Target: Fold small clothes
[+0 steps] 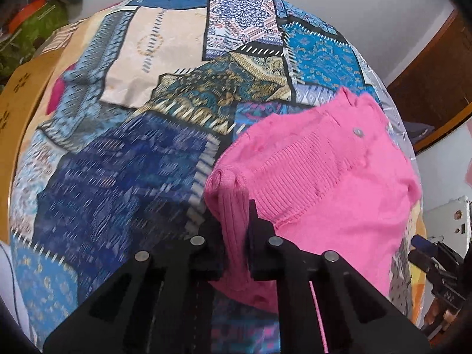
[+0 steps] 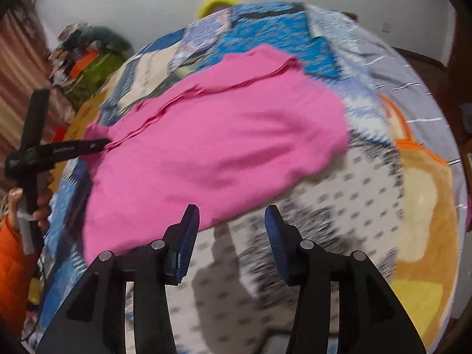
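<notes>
The pink knitted garment (image 1: 324,183) lies on a bed covered with a patchwork bedspread (image 1: 132,153), and we judge that a fold is now in hand. Nearest to us, the left claw (image 1: 236,250) is closed on a ribbed edge of the garment, probably a cuff or a hem, with the pink cloth bunched between its fingers. The right claw (image 2: 231,236) holds nothing: its jaws stand wide, and it hovers near the close edge of the garment, above the spotted part of the bedspread. In the right wrist view we also see the left claw at the far left corner of the cloth.

For the next move, we think the left claw must carry its edge across the body of the garment, while the right claw should take or press the near side so the cloth does not slide.

Further away, the garment looks soft and thick, with ribbed bands, a raised seam and one small button (image 1: 357,132). It lies mostly flat, with some wrinkles. Both views are a little blurred.
</notes>
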The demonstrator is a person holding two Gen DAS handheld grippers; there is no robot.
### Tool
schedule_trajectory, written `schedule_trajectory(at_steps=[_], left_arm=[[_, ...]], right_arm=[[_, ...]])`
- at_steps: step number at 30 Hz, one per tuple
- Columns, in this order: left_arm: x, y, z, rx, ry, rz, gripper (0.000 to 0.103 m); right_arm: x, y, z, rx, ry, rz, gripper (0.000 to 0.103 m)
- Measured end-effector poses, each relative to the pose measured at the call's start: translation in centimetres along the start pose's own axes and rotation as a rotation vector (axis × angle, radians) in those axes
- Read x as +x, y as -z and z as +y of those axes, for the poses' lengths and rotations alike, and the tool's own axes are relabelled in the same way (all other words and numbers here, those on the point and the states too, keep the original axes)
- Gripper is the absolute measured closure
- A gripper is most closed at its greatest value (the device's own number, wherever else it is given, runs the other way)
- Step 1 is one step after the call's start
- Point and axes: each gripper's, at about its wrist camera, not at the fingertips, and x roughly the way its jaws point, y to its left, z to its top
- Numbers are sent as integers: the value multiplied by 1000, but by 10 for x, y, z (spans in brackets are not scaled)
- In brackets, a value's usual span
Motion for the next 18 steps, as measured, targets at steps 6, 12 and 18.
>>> schedule_trajectory(at_steps=[6,12,18], left_arm=[[-22,41,8,19,-7,12,92],[-37,86,13,26,2,37,92],[-54,119,16,21,28,46,92]], right_arm=[[8,22,44,-33,-81,42,46],[22,37,70,-36,-134,88,46],[24,43,72,-22,-168,82,57]])
